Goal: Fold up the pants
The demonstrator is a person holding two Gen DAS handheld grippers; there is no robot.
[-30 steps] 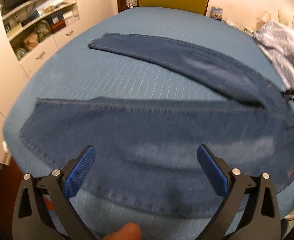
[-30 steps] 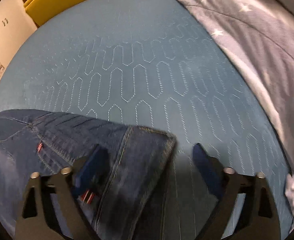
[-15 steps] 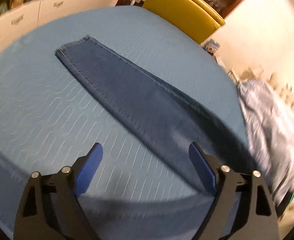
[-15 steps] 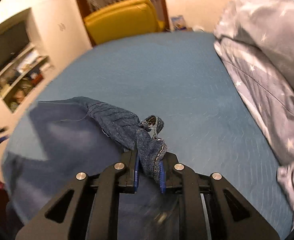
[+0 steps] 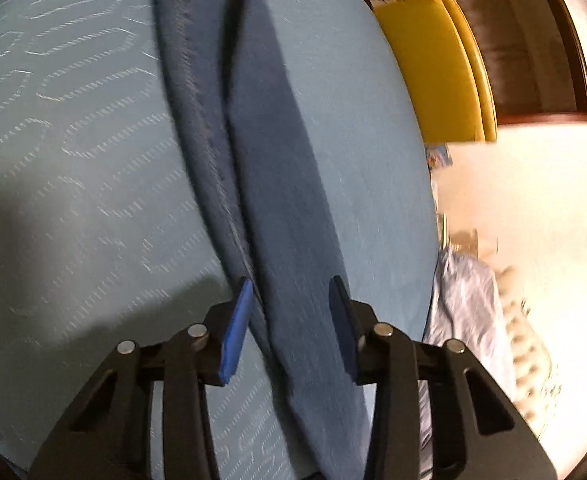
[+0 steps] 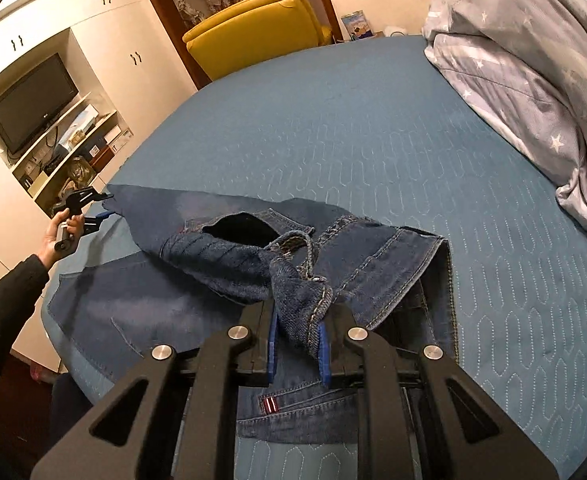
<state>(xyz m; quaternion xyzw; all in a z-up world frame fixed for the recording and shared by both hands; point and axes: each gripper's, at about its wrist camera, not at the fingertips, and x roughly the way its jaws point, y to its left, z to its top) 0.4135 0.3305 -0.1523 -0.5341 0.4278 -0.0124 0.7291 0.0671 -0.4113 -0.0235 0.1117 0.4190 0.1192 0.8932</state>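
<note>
Dark blue jeans (image 6: 141,304) lie on a blue quilted bed (image 6: 353,140). My right gripper (image 6: 297,354) is shut on a bunched piece of the waistband (image 6: 309,300) and holds it lifted above the bed. In the left wrist view a pant leg (image 5: 277,184) runs lengthwise between the fingers of my left gripper (image 5: 289,324), whose jaws stand partly closed around the leg with gaps at the pads. In the right wrist view the left gripper (image 6: 79,204) is at the leg's far end, held in a hand.
A grey star-print duvet (image 6: 533,60) is piled at the bed's right side. A yellow armchair (image 6: 253,32) stands beyond the bed. White cabinets with a TV (image 6: 33,104) and shelves line the left wall.
My left gripper has swung over to the pant leg and its jaws have narrowed around it. My right gripper has stayed shut on the waistband, which it first closed on and lifted a second ago.
</note>
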